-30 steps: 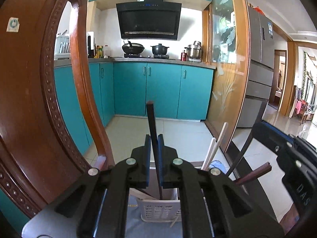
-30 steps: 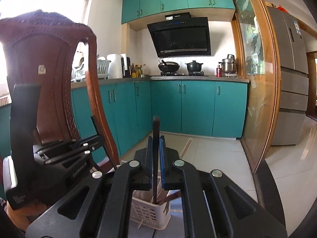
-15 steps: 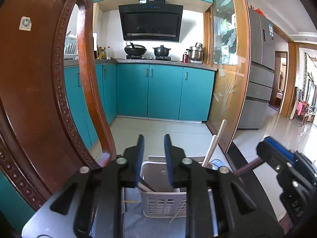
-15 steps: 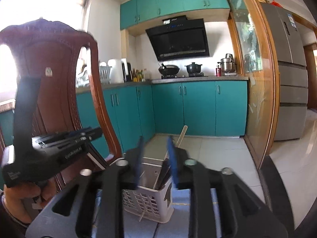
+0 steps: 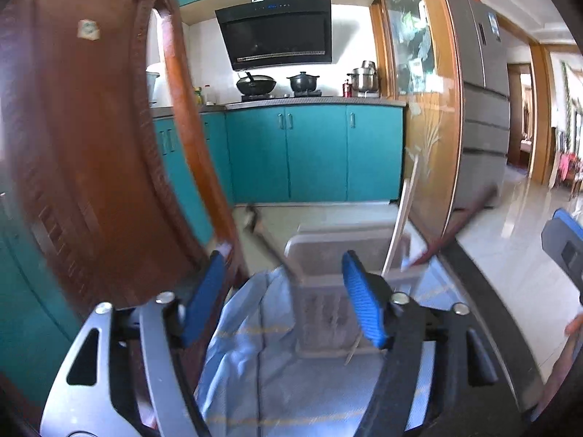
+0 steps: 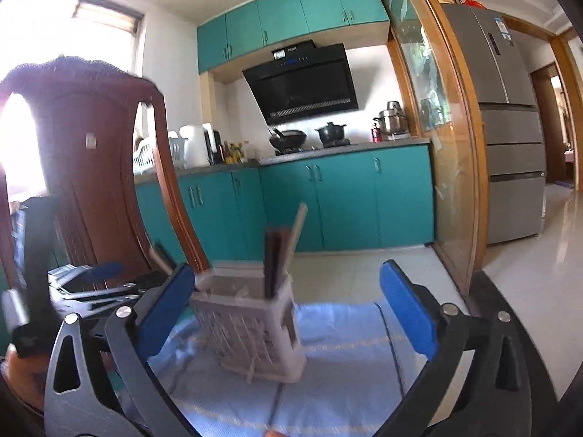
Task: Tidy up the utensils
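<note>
Left wrist view: my left gripper is spread wide, blue pads well apart, nothing between them. The white basket sits at 12 o'clock just past the fingertips, on a light blue cloth. It's blurred, but I can make out a pale stick leaning out toward 1 o'clock and a dark handle leaning toward 11 o'clock. A reddish stick pokes out at 2 o'clock. The chair back fills everything from 8 to 11 o'clock. At 3 o'clock, the edge of my other tool shows.

Over on the right wrist view, my right gripper is released too, jaws wide, holding nothing. The basket stands upright on the cloth between the fingers, nearer the left one, at about 11 o'clock from the frame's centre. Dark chopsticks stand up inside it and a pale stick leans toward 1 o'clock. My left gripper shows at 9 o'clock, in front of the chair. Teal cabinets run across the back.
</note>
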`<state>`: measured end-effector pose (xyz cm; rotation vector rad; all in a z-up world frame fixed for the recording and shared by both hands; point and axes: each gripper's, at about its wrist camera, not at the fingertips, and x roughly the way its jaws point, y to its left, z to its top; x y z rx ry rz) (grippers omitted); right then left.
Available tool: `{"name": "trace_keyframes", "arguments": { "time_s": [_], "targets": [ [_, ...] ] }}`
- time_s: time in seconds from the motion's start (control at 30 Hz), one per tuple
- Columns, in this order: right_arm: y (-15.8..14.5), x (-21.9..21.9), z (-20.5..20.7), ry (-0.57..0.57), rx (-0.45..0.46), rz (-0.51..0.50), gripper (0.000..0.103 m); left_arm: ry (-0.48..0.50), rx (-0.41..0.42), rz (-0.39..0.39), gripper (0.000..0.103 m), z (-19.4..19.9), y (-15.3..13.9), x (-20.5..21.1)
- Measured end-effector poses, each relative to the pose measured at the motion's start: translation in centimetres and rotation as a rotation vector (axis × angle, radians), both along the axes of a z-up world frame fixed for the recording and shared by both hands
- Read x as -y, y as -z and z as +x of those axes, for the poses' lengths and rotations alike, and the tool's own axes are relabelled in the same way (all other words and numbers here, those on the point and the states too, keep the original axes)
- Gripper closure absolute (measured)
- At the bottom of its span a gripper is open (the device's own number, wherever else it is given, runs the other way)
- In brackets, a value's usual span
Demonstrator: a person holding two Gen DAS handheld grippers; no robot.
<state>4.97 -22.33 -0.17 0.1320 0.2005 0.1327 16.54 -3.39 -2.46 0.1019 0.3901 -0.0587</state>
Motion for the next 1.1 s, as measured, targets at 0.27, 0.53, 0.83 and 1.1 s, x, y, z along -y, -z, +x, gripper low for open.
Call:
{"name": "trace_keyframes", "arguments": {
  "time_s": [0.27, 0.53, 0.83, 1.1],
  "targets": [
    [3.5, -0.5, -7.7, 0.124, -0.111, -0.077, 0.003, -0.039, 0.05, -0.025, 0.004, -10.3, 1.0, -1.0],
    [3.2, -2.0, -14.3, 0.109, -0.17, -0.102, 0.003, 0.017, 0.024, -0.012, 0.004, -17.3, 2.0, -0.6],
    [0.2, -3.9, -17.5, 0.113, -0.007, -0.169, 0.003, 0.031, 0.072, -0.022, 0.004, -21.2, 0.5, -1.1],
    [-1.0, -4.7, -18.8, 0.079, 0.031, -0.189, 0.003, 0.029, 0.091, -0.033, 0.004, -22.8, -1.0, -2.1]
  ]
}}
